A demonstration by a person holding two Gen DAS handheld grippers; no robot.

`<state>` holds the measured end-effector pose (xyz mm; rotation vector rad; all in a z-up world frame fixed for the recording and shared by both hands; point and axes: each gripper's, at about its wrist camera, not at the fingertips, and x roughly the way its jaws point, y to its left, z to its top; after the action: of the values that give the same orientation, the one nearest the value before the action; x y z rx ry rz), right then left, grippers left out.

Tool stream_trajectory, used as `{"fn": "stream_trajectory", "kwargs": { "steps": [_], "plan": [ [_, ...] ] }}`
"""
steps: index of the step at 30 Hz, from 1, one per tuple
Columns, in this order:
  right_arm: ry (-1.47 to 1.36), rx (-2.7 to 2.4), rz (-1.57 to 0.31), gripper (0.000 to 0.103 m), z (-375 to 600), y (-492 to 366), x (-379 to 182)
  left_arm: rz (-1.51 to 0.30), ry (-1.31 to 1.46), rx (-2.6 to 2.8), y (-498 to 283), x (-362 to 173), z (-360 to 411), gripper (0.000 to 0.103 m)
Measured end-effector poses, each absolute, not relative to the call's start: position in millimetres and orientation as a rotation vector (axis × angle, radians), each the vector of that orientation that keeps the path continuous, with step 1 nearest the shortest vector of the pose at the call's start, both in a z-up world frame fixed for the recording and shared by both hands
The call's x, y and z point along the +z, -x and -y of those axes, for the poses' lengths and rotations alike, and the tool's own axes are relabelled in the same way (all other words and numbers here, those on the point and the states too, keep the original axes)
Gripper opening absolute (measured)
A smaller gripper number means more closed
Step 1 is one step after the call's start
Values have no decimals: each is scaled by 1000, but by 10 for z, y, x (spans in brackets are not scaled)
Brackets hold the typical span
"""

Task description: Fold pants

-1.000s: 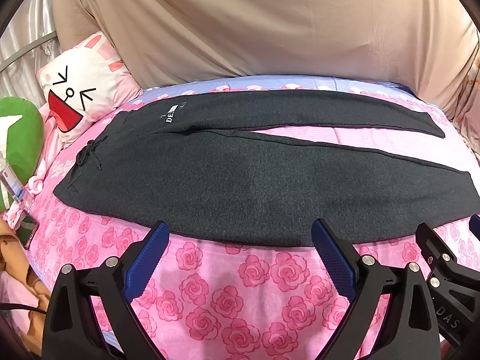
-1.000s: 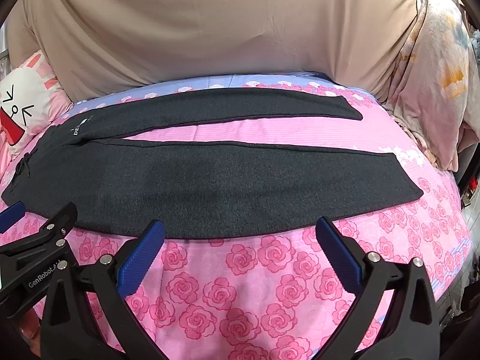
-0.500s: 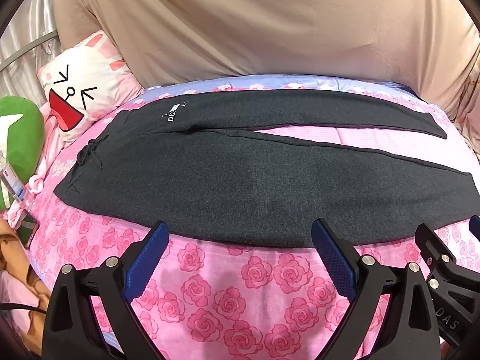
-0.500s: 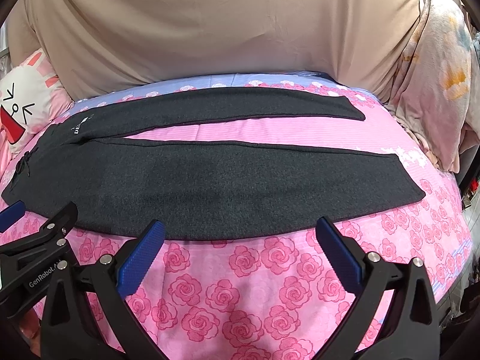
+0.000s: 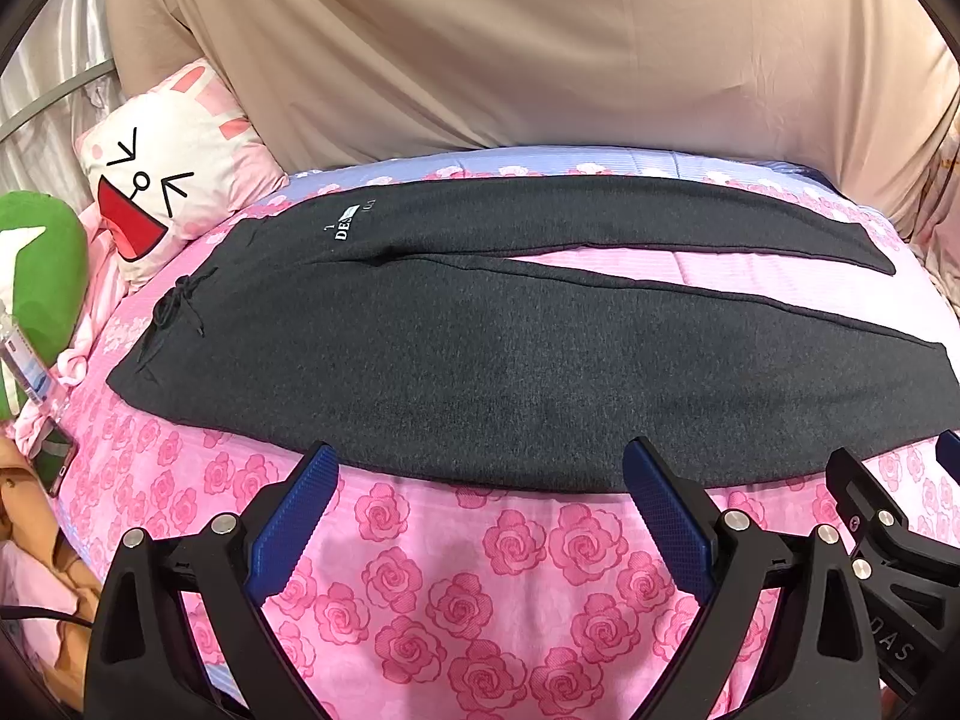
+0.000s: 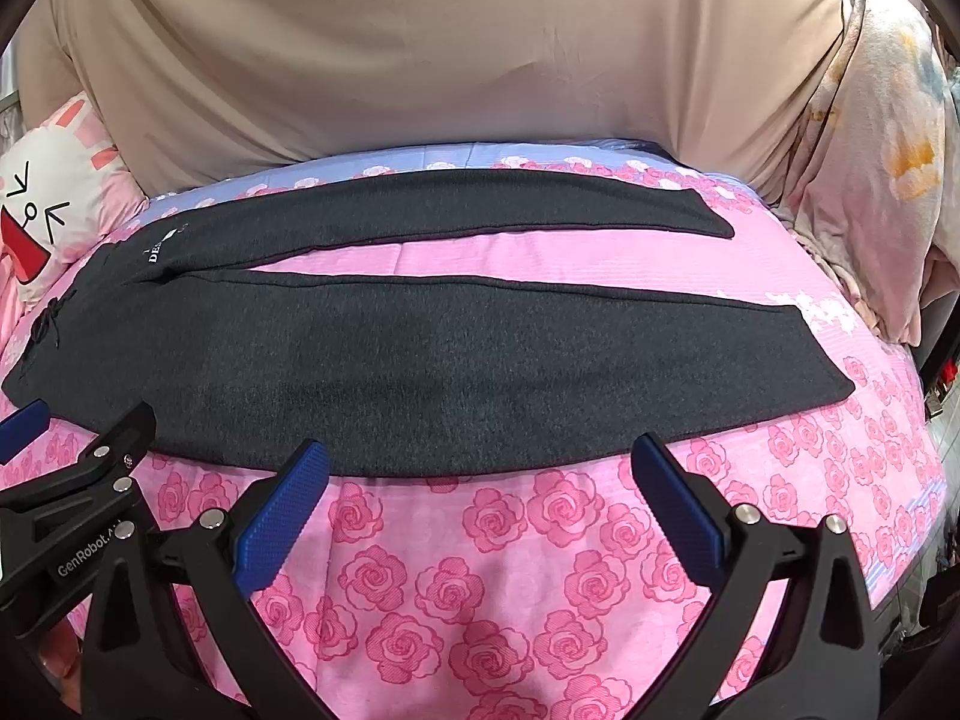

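Dark grey pants [image 5: 480, 360] [image 6: 456, 372] lie flat on a pink rose-print bed, waistband with drawstring at the left, both legs spread apart toward the right. My left gripper [image 5: 480, 468] hovers open just short of the near leg's front edge, with nothing between its blue pads. My right gripper [image 6: 480, 462] is open too, beside it on the right, also just short of that edge and empty. Each gripper shows at the edge of the other's view.
A white cartoon-face pillow [image 5: 162, 192] and a green plush [image 5: 36, 264] sit at the left end. A phone [image 5: 57, 459] lies at the left bed edge. A beige sheet [image 6: 420, 60] hangs behind the bed; floral fabric [image 6: 882, 168] drapes at the right.
Both views have drifted very slightly; the pants lie as before and both grippers stay open and empty.
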<state>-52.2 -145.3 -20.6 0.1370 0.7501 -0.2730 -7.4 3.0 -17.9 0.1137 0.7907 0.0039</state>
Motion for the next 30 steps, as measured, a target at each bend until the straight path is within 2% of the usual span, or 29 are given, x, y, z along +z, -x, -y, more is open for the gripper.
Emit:
{"fn": "stream_trajectory", "kwargs": {
  "steps": [17,22,26,30],
  "plan": [
    [-132,-261,-768,98,1586,459,-313,-798,-78,-25,-15,-178,-151,94],
    [-247,-277,-762,98,2364,365,-280,-768,67,-16,-351,50,-731,95],
    [-361,-303,-679,98,3184,234,-154,-721,55,147,-827,245,-1289,95],
    [-354,-296,-679,98,3907,-204,-156,-702,37,265,-1261,316,-1668,95]
  ]
}}
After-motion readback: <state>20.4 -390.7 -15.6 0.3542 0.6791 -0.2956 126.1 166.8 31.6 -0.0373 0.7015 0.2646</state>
